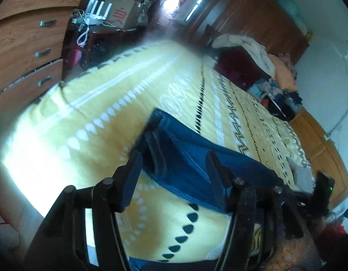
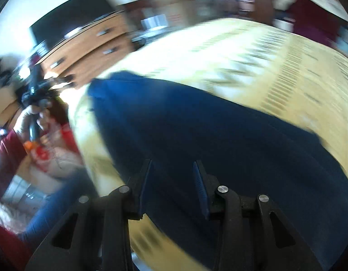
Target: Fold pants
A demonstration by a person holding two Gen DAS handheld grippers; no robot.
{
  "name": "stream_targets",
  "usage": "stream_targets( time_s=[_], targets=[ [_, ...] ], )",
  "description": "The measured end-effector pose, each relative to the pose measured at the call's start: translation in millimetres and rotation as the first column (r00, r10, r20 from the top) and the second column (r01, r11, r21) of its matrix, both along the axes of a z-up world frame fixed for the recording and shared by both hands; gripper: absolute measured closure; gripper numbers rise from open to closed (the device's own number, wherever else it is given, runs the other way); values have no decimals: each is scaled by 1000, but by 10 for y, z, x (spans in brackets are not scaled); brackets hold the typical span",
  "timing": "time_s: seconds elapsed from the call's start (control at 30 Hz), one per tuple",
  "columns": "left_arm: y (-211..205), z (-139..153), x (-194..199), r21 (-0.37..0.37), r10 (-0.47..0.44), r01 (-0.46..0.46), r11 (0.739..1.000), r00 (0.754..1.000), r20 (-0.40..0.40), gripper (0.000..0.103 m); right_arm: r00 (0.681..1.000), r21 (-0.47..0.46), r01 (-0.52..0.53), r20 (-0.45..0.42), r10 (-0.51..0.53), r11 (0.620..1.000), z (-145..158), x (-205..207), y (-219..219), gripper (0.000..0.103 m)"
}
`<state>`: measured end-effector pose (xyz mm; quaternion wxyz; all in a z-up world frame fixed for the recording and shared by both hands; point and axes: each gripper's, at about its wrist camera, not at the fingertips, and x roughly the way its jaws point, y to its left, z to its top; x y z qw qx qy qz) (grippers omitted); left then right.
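One pair of blue pants on the bed; left tool and right tool both released

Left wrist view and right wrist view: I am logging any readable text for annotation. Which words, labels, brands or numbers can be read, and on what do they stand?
Red printed characters on the cardboard box beyond the bed: too blurred and distorted to read.
Print on the boxes stacked behind it: too small to read.
Right wrist view: motion blur throughout, no text readable.
Pants: no label shows.
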<state>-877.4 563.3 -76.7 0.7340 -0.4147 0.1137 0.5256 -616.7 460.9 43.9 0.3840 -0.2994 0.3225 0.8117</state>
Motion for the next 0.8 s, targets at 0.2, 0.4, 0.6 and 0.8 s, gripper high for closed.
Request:
stream_targets(
  time_s=[0.2, 0.4, 0.6, 0.8],
  targets=[
    [-182, -87, 13, 4, 2, -2, 1000, 1000, 30, 44, 964, 26, -262, 56, 260, 965, -84, -1615, 780, 62],
    [-261, -215, -50, -21, -35, 37, 999, 995, 93, 43, 926, 44, -339, 192, 325, 940, -354, -2519, 1073, 63],
    [-241, -305, -9, -15, -116, 121, 992, 972, 206, 43, 961, 23, -250, 127, 246, 968, -307, -2509, 1349, 98],
    [17, -366, 274, -23, -189, 201, 979, 951, 245, 43, 966, 99, -259, 46, 256, 961, 272, -2283, 1227, 98]
  ],
)
